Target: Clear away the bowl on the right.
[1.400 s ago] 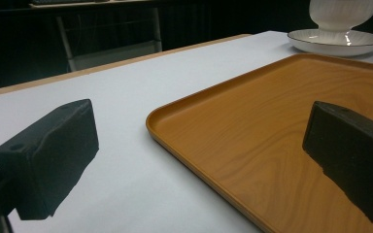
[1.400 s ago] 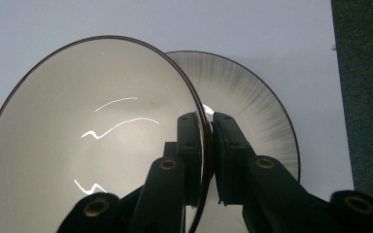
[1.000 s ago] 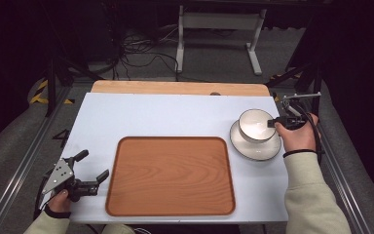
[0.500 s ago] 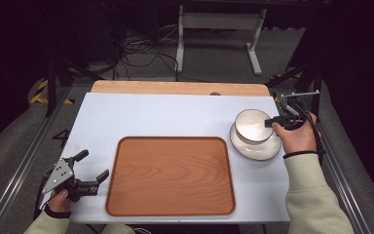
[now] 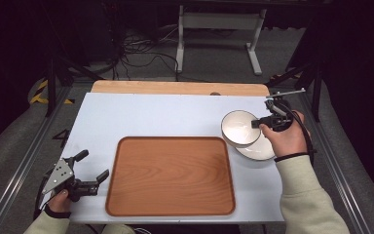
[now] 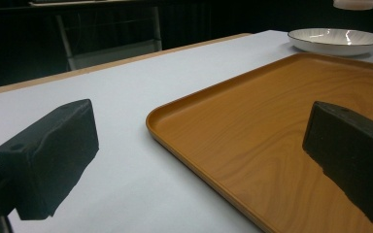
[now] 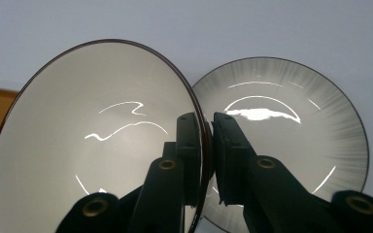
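One bowl (image 5: pixel 241 127), one plate (image 5: pixel 259 148), one tray (image 5: pixel 170 175). The right gripper (image 5: pixel 254 124) is clamped on the bowl's rim above the plate; the left gripper (image 5: pixel 91 168), near left, stands apart.

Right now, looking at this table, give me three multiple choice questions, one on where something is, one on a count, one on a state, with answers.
1. Where is the plate?
A. on the wooden tray
B. on the table right of the tray
C. on the floor

2. How many white dishes are there?
A. one
B. two
C. four

3. How is the bowl?
A. pinched by its rim, lifted
B. upside down on the tray
C. lying untouched

Answers: 1 B, it sits on the white table beside the tray. 2 B, bowl plus plate. 3 A, the right gripper clamps its rim above the plate; the left gripper stands open.
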Demonstrator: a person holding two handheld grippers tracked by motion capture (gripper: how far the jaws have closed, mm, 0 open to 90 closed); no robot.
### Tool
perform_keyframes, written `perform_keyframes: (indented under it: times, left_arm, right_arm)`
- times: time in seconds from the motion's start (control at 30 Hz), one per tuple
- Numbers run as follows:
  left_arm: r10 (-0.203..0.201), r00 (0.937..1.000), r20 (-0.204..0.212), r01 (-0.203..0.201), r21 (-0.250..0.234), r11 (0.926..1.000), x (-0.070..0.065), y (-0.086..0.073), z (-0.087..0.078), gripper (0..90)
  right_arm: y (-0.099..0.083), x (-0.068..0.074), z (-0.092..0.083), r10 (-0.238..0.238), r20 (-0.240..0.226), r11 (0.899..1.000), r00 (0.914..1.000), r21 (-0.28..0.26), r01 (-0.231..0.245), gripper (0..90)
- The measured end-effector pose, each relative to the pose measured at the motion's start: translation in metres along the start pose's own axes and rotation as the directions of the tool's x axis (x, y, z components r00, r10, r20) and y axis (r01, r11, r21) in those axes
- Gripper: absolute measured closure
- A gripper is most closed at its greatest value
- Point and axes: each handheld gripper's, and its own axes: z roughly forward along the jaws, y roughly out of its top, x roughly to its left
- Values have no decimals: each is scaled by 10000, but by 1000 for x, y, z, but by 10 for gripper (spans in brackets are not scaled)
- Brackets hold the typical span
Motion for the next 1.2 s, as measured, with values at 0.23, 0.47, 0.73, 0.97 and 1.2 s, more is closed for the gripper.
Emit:
perform_keyframes:
  times: [0.23, 0.47, 0.73, 0.97, 1.2]
  left_arm:
    - [-40, 10000, 7, 40, -2, 10000, 0, 0, 0, 3]
    - [-33, 10000, 22, 33, 23, 10000, 0, 0, 0, 3]
    - [-29, 10000, 8, 29, 10, 10000, 0, 0, 0, 3]
    - [-1, 10000, 18, 1, 14, 10000, 0, 0, 0, 3]
    - [1, 10000, 23, -1, 11, 10000, 0, 0, 0, 3]
  right_arm:
    - [-1, 27, -4, -576, -313, 9983, 9979, 25, 577, 824]
    - [-2, 48, -7, -992, -732, 9950, 9924, 50, 998, 823]
    - [-3, 72, -6, -1498, -1134, 9882, 9822, 152, 1525, 823]
    - [-4, 90, -8, -1860, -1525, 9813, 9706, 208, 1913, 823]
    - [-8, 108, -8, -2267, -1779, 9720, 9576, 217, 2341, 823]
